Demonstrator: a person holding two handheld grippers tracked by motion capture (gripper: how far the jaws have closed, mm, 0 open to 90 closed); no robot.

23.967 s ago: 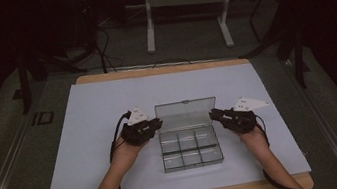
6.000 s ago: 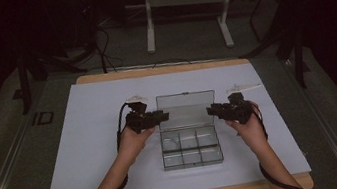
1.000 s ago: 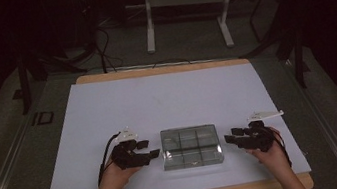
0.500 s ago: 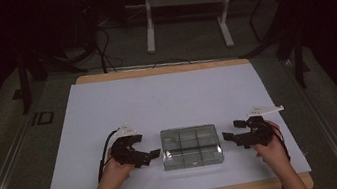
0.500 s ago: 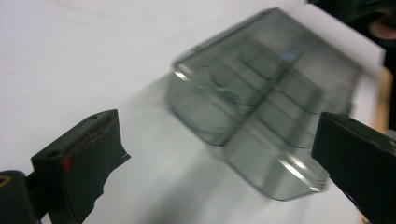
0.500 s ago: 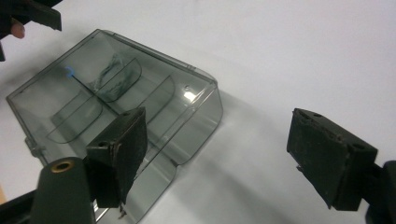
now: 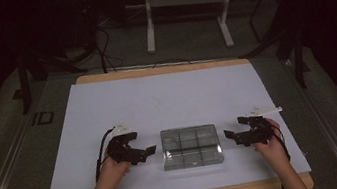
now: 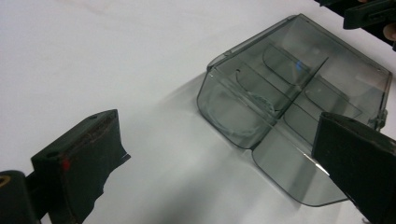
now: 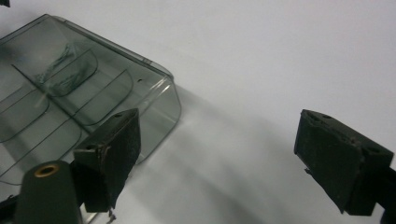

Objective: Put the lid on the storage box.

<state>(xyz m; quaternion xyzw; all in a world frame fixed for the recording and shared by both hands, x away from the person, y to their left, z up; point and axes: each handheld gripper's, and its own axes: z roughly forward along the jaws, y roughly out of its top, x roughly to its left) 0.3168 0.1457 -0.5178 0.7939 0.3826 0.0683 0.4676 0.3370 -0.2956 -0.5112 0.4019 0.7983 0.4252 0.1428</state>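
box (image 7: 191, 145) lid closed, grippers withdrawn

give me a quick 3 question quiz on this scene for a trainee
1. True or false: the lid of the clear compartment box is shut.
2. Multiple choice: how do the left gripper and the right gripper stand to the box? A) both clamped on it B) one at each side, jaws open, not gripping it C) both above it
3. Fill in: the box rests on the ____ table cover.

Key: 1 true; 2 B; 3 white
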